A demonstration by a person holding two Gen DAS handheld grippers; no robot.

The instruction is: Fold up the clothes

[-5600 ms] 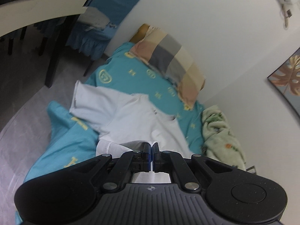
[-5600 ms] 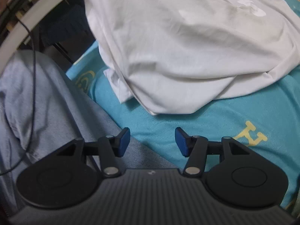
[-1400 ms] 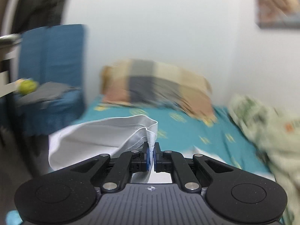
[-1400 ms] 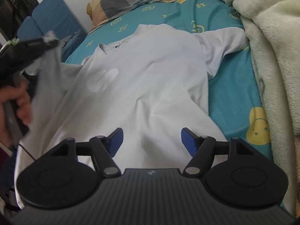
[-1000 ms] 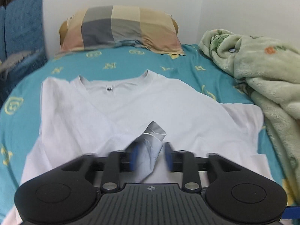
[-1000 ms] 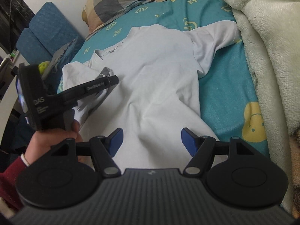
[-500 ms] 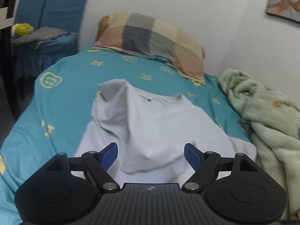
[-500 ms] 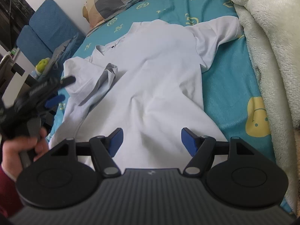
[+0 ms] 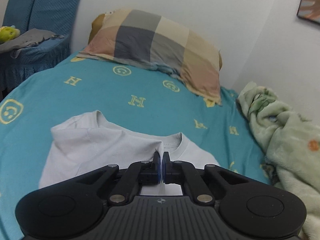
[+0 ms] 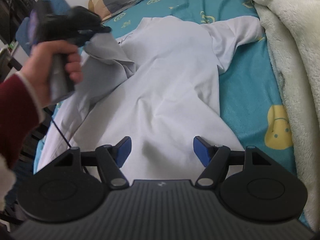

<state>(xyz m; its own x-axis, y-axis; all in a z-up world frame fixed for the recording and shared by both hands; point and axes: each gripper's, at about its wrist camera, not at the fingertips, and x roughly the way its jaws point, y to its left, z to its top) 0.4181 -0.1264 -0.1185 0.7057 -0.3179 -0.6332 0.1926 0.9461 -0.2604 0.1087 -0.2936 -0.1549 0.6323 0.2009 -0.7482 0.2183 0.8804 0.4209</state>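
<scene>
A white T-shirt lies spread on the teal bed sheet, collar toward the pillow. My left gripper is shut on a fold of the shirt's left sleeve or shoulder, lifted above the bed near the collar. In the right wrist view the left gripper holds that raised cloth at upper left. My right gripper is open and empty, hovering over the shirt's lower hem. The shirt's right sleeve lies flat.
A checked pillow lies at the head of the bed. A pale green fleece blanket is heaped along the right side. A blue covered chair with grey cloth stands to the left. White wall behind.
My left gripper was open half a second ago; it has closed on the shirt's left sleeve area and lifted it. My right gripper stays open in about the same place.
</scene>
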